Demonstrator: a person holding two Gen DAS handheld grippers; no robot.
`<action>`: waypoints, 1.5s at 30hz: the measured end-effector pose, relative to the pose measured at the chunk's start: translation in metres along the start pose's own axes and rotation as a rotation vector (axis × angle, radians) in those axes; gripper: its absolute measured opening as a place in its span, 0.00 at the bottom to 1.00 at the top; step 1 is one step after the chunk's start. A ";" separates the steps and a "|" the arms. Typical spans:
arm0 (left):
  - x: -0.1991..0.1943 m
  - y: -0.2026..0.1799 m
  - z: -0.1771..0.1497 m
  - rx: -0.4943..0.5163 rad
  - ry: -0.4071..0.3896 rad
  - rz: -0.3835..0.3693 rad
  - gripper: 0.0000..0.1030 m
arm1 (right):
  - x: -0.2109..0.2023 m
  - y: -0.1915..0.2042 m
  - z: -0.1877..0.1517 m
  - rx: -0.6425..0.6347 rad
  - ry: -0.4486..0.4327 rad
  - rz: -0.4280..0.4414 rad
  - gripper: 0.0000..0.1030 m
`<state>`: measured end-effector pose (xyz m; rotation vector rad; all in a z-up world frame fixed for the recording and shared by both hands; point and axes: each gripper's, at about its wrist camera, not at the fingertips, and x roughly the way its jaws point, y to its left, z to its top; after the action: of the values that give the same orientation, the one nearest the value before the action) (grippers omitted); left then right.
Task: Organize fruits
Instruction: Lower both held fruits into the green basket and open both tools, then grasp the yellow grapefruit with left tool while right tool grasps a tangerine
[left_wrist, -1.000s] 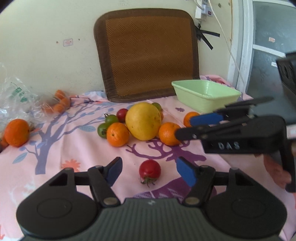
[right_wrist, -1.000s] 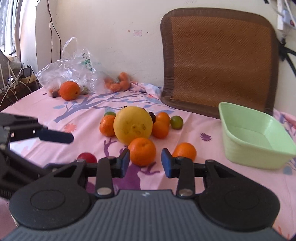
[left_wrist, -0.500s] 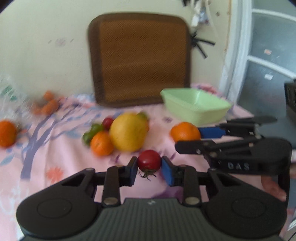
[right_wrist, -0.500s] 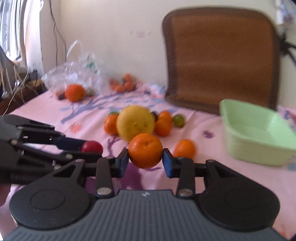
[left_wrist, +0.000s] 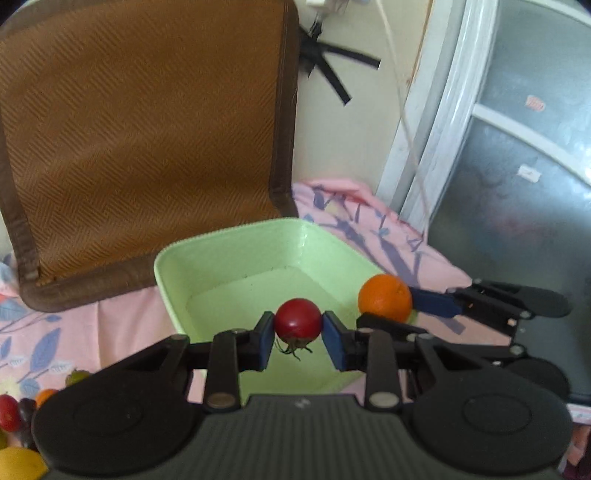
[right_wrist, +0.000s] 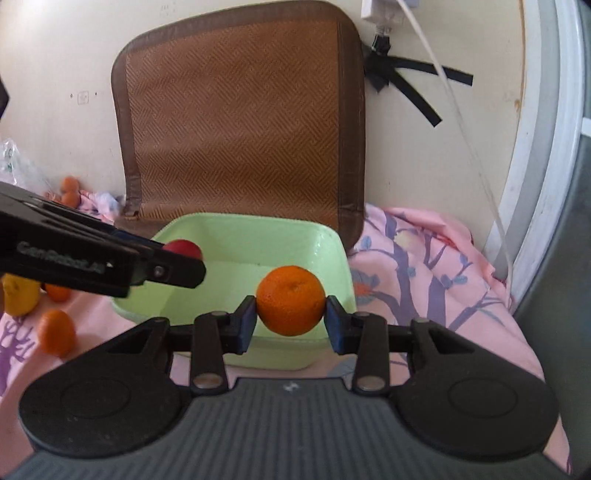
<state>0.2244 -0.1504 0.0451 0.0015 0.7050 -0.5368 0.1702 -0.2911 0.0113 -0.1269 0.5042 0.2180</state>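
Two fruits held over the green tray

Left wrist view: the left gripper (left_wrist: 298, 338) clamps a red tomato (left_wrist: 297, 319) above the bare green tray (left_wrist: 173, 295); the right gripper (left_wrist: 399, 312) holds an orange (left_wrist: 385, 297) at the tray's right rim, a brown woven mat (left_wrist: 140, 129) behind. Right wrist view: the orange (right_wrist: 291, 305) hangs over the tray's (right_wrist: 332, 251) near wall, gripped; the left gripper's arm crosses the tray's left side; loose oranges (right_wrist: 57, 332) lie on the pink cloth (right_wrist: 424, 266).
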 end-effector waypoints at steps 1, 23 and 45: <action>0.004 0.000 -0.001 -0.001 0.003 0.006 0.27 | 0.002 -0.001 0.001 0.002 -0.004 0.009 0.41; -0.193 0.093 -0.107 -0.224 -0.211 0.138 0.49 | -0.075 0.038 -0.020 0.093 -0.145 0.115 0.49; -0.222 0.134 -0.200 -0.214 -0.210 0.354 0.49 | -0.045 0.169 -0.019 0.062 -0.073 0.264 0.49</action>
<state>0.0238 0.1055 0.0046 -0.1263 0.5382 -0.1182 0.0826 -0.1382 0.0055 0.0089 0.4540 0.4633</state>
